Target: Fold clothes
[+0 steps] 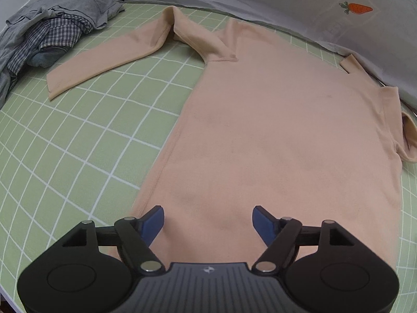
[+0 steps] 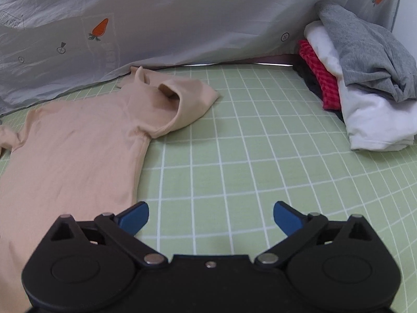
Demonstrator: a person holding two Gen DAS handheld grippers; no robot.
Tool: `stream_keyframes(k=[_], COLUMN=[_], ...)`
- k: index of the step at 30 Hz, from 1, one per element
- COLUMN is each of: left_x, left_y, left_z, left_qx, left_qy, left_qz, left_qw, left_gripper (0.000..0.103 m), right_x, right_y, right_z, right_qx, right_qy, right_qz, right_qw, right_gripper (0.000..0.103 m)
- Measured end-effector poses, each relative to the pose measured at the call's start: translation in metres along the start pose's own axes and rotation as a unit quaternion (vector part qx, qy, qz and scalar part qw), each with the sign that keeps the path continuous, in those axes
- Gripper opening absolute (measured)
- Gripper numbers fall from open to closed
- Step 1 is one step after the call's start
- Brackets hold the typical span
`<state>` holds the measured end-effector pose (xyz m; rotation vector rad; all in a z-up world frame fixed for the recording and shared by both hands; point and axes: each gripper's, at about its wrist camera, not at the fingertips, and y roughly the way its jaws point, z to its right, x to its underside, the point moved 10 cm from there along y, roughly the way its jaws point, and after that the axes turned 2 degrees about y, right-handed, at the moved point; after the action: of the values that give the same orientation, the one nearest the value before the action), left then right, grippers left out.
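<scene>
Your left gripper [image 1: 208, 221], spread wide, hovers over the peach shirt's [image 1: 273, 130] hem (cut off); your right gripper [image 2: 211, 215], jaws apart, has bare green grid mat [image 2: 247, 143] ahead.

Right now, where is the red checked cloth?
In the right wrist view, the red checked cloth sits at the far right of the green grid mat, tucked in a pile under white cloth and grey cloth.

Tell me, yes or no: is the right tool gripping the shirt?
No. The right tool is open over the bare green mat, beside the shirt, gripping nothing.
</scene>
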<state>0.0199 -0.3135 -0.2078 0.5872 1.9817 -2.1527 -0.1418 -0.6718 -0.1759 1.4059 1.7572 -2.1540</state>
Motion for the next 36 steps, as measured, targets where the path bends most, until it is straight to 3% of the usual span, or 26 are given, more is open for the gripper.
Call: stream_keyframes(k=[2, 8, 10, 13, 14, 15, 17, 22, 27, 28, 30, 34, 36], left_x=[-0.001, -0.007, -0.007, -0.008, -0.008, -0.009, -0.009, -0.010, -0.010, -0.010, -0.010, -0.010, -0.010], left_y=[0.009, 0.022, 0.023, 0.025, 0.026, 0.027, 0.028, 0.031, 0.031, 0.031, 0.031, 0.031, 0.031], left_z=[0.002, 0.007, 0.008, 0.009, 0.009, 0.009, 0.010, 0.011, 0.011, 0.011, 0.010, 0.009, 0.009], left_qx=[-0.006, -0.028, -0.029, -0.032, -0.032, -0.033, -0.034, -0.037, -0.037, -0.037, -0.037, -0.036, -0.036], left_qy=[0.000, 0.018, 0.017, 0.016, 0.015, 0.015, 0.014, 0.012, 0.010, 0.010, 0.011, 0.011, 0.011], left_qz=[-0.010, -0.016, -0.016, -0.017, -0.017, -0.017, -0.018, -0.018, -0.017, -0.017, -0.018, -0.017, -0.017], left_qw=[0.9999, 0.9993, 0.9993, 0.9992, 0.9992, 0.9992, 0.9991, 0.9991, 0.9991, 0.9991, 0.9991, 0.9991, 0.9991], left_gripper=[0.076, 0.093, 0.097, 0.102, 0.103, 0.103, 0.103, 0.103, 0.103, 0.103, 0.103, 0.103, 0.103], right_x=[-0.020, -0.078, -0.094, -0.111, -0.113, -0.115, -0.117, -0.104, -0.051, -0.043, -0.041, -0.067, -0.086], right_y=[0.015, 0.064, 0.076, 0.094, 0.099, 0.103, 0.103, 0.072, 0.061, 0.060, 0.051, 0.040, 0.045], right_z=[-0.002, -0.022, -0.030, -0.043, -0.047, -0.049, -0.049, -0.031, -0.021, -0.021, -0.021, -0.024, -0.024], right_qx=[-0.001, 0.009, 0.006, 0.006, 0.006, 0.000, -0.015, -0.014, -0.026, -0.030, -0.039, -0.039, -0.028], right_qy=[-0.005, -0.047, -0.061, -0.097, -0.107, -0.114, -0.104, -0.057, -0.036, -0.039, -0.021, -0.002, -0.005], right_qz=[0.008, 0.030, 0.040, 0.048, 0.046, 0.045, 0.049, 0.062, -0.002, -0.010, -0.005, 0.039, 0.054], right_qw=[1.000, 0.998, 0.997, 0.994, 0.993, 0.993, 0.993, 0.996, 0.999, 0.999, 0.999, 0.999, 0.998], right_gripper=[0.103, 0.103, 0.098, 0.070, 0.054, 0.030, 0.003, 0.003, 0.007, 0.012, 0.032, 0.040, 0.053])
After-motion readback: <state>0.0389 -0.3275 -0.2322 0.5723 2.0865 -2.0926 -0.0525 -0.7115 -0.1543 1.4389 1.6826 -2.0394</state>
